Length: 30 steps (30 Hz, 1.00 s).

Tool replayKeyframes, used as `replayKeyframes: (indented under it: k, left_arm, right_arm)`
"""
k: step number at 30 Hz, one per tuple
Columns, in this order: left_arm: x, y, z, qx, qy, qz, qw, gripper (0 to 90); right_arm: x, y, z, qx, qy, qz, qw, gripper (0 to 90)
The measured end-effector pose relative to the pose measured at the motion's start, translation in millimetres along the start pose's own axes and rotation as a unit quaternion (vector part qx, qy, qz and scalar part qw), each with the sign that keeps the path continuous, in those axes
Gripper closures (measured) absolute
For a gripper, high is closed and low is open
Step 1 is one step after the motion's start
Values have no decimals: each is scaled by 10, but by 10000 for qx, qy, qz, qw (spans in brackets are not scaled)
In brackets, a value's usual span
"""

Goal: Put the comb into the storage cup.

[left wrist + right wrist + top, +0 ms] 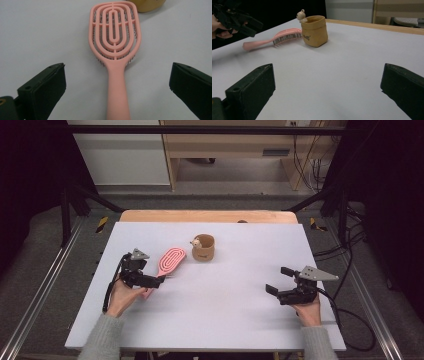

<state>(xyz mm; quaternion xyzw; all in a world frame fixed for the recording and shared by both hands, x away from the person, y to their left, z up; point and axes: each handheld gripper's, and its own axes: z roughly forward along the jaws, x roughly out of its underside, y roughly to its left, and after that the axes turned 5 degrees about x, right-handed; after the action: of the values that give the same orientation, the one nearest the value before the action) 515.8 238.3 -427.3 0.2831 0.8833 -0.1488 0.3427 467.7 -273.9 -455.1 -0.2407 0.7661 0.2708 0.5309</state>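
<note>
Lengthwise, the pink hairbrush [115, 57] points head-first toward the tan pouch [203, 248], handle between the left gripper [117, 87]'s wide-open jaws.

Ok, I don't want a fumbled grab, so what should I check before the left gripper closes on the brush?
1. Left gripper open: ok.
2. Handle of the brush centred between the jaws: ok.
3. Jaws low enough to catch the handle: cannot tell.
4. Pouch apart from the brush head: ok, though close.
5. Right gripper well away, open above the table: ok.
</note>
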Motion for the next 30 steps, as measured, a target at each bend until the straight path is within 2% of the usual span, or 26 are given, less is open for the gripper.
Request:
replayKeyframes:
  k: [7,15,20,30]
  left_arm:
    - [17,2,96,8,151,52,9999,11]
    - [32,4,151,15,204,47,9998,32]
    - [34,-13,181,18,240,48,9997,70]
    - [46,-23,241,37,390,110,9992,204]
  right_arm:
    - [1,0,1,8,3,-9,10000,1]
    - [6,2,13,-3,26,-19,10000,1]
    - [6,1,12,0,21,-19,10000,1]
    - [6,1,12,0,19,-20,10000,1]
